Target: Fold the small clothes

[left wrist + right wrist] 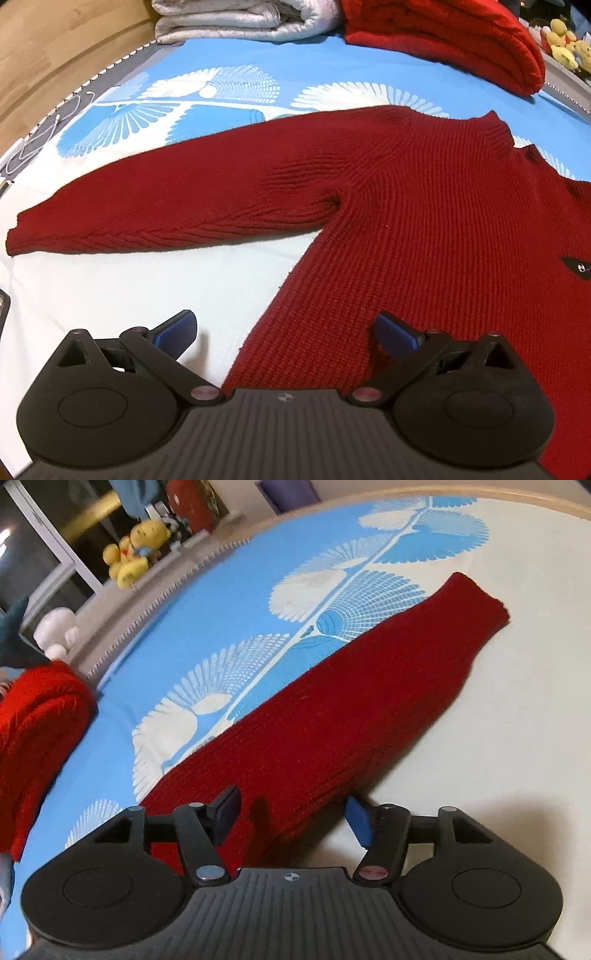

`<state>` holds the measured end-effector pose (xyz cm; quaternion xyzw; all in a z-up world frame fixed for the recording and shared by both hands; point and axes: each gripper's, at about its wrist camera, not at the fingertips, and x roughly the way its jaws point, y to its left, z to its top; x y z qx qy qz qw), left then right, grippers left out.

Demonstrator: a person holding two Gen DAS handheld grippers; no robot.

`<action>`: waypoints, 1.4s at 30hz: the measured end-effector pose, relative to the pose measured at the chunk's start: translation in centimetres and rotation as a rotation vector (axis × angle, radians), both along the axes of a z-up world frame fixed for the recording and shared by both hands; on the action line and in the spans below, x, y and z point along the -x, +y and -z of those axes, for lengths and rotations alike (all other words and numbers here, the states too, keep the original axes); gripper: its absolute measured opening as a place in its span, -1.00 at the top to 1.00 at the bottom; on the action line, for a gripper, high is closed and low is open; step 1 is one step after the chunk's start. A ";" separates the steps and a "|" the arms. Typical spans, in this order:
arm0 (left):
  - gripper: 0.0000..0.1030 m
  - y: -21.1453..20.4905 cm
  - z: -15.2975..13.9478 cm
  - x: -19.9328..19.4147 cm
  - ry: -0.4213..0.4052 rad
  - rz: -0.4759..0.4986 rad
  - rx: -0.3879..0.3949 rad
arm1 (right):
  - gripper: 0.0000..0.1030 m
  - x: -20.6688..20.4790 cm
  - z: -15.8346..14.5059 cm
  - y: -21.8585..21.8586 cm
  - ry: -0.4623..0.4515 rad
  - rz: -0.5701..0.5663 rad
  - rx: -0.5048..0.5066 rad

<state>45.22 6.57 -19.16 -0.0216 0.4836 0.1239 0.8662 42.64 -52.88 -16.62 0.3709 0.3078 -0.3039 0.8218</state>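
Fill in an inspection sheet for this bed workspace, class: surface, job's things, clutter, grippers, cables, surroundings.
Surface: bedsheet, blue and white with a fan print, lying flat.
Job's things: dark red knit sweater spread out, both sleeves extended, not yet folded.
Clutter: folded grey quilt and folded red blanket at the far end.
Grippers: left gripper open over the sweater's side edge; right gripper open, fingers either side of the sleeve, not pressing it.
Cables: white cord at the bed's edge.
Surroundings: yellow plush toys on a ledge; wooden bed frame.
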 end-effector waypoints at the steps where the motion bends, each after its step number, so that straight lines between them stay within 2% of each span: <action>1: -0.99 0.1 -0.1 0.0 0.000 0.000 -0.005 | -0.27 0.3 -0.8 0.3 -0.014 -0.008 -0.010; 3: -0.99 0.3 -0.2 0.2 -0.001 -0.004 -0.002 | -0.28 0.7 -2.3 1.7 -0.003 -0.059 -0.002; 7: -0.99 0.6 -1.0 1.0 -0.017 -0.006 0.018 | -0.35 1.7 -5.5 7.5 0.056 -0.247 0.034; 10: -0.99 1.1 -1.6 1.5 -0.022 -0.015 0.015 | -0.43 3.8 -6.6 13.6 0.053 -0.405 -0.012; 13: -0.99 1.8 -1.6 1.9 0.004 -0.006 0.035 | -0.44 6.6 -6.3 19.9 0.132 -0.577 0.017; 15: -0.99 2.3 -1.5 2.3 0.022 -0.004 0.060 | -0.46 8.9 -5.6 23.3 0.171 -0.646 0.053; 17: -0.99 2.8 -1.2 2.7 0.046 0.006 0.090 | -0.48 11.4 -4.3 25.6 0.191 -0.670 0.053; 21: -0.99 3.2 -0.8 3.6 0.075 0.043 0.116 | -0.50 13.9 -1.2 28.3 0.260 -0.695 -0.042; 23: -0.99 3.2 -0.9 4.1 0.067 0.060 0.086 | -0.56 14.7 -1.1 30.2 0.249 -0.754 0.088; 26: -0.99 3.4 -1.1 4.5 0.044 0.064 0.035 | -0.67 14.9 -0.3 32.9 0.277 -0.891 0.296; 29: -0.99 4.0 -1.2 4.3 0.027 0.043 0.011 | -0.69 14.9 -0.2 33.8 0.260 -0.896 0.360; 30: -0.99 4.2 -1.3 4.1 0.021 0.033 0.014 | -0.62 14.7 -0.5 33.8 0.243 -0.871 0.357; 32: -0.99 4.9 -1.5 3.6 0.007 0.008 0.031 | -0.62 14.8 -1.5 33.8 0.179 -0.807 0.389; 34: -0.99 5.6 -1.7 2.6 -0.019 -0.019 0.045 | -0.64 14.7 -2.1 34.2 0.148 -0.810 0.428; 38: -0.99 6.9 -1.1 -0.8 -0.058 -0.070 0.007 | -0.63 13.9 -1.1 35.9 0.219 -0.832 0.443; 42: -0.99 9.1 0.0 -3.5 -0.072 -0.161 0.078 | -0.64 13.6 0.0 36.4 0.241 -0.848 0.426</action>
